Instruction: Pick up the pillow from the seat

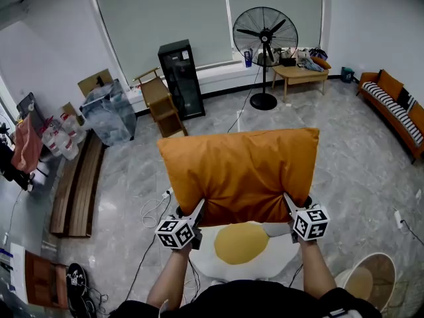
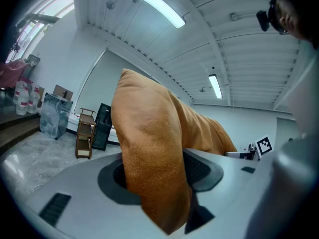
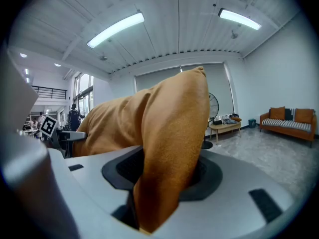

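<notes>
Two grippers are clamped on the orange pillow [image 1: 242, 171], one at each lower corner. The left gripper [image 1: 198, 209] is pinched on the corner at the person's left and the right gripper [image 1: 289, 205] on the corner at the right. In each gripper view the fabric is seen squeezed between the jaws and bulging out beyond them, so neither claw is spread or empty. The pillow is held upright in front of the person, clear of the seat [image 1: 209, 257], whose white shell and yellow pad are seen below its lower edge and nearer the body. The long axis of the pillow runs from side to side, straight from one gripper to the other, and the bulk of it stands above and ahead of both claws. Neither hand is placed nearer than the other, so the load is shared about evenly. The pick-up is judged to be practically done. Any further move is judged to call for both grips to be kept level, since a slip at one corner would let the pillow swing. Nothing is seen close in its way. A standing fan [image 1: 265, 35], a black cabinet [image 1: 180, 78], a low table [image 1: 301, 75] and a sofa [image 1: 397, 108] are set well apart across the floor, and loose cables [image 1: 156, 207] lie on the floor beside the seat.
</notes>
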A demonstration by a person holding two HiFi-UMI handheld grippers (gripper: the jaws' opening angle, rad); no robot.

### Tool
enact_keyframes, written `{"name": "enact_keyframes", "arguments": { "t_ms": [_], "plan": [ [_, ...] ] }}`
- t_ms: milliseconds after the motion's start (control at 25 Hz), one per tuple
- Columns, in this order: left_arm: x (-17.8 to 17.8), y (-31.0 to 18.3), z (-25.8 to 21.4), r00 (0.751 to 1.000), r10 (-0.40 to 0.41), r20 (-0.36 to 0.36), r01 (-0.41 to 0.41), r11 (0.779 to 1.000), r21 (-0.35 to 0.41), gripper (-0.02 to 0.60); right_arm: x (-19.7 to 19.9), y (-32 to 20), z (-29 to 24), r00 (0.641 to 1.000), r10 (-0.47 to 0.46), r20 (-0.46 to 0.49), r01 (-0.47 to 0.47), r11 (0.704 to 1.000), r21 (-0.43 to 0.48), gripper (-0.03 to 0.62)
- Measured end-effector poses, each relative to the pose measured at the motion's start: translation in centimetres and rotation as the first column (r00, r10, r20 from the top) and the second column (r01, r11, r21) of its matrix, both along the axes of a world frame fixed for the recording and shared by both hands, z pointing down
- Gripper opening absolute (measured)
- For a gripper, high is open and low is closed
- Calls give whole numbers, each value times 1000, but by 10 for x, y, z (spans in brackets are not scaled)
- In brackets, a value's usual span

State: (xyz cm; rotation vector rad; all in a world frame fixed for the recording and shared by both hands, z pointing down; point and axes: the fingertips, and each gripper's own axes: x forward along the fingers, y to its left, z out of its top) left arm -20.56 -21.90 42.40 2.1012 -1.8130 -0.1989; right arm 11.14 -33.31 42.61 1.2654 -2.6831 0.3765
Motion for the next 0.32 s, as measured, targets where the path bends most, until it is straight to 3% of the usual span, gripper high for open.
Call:
{"name": "enact_keyframes", "arguments": {
  "t_ms": [320],
  "plan": [
    [-9,0,1,1000,-19,-4,19,1000,-7,258,-12,-2,3,1000,-11,7,11,1000,-15,210]
  ]
}}
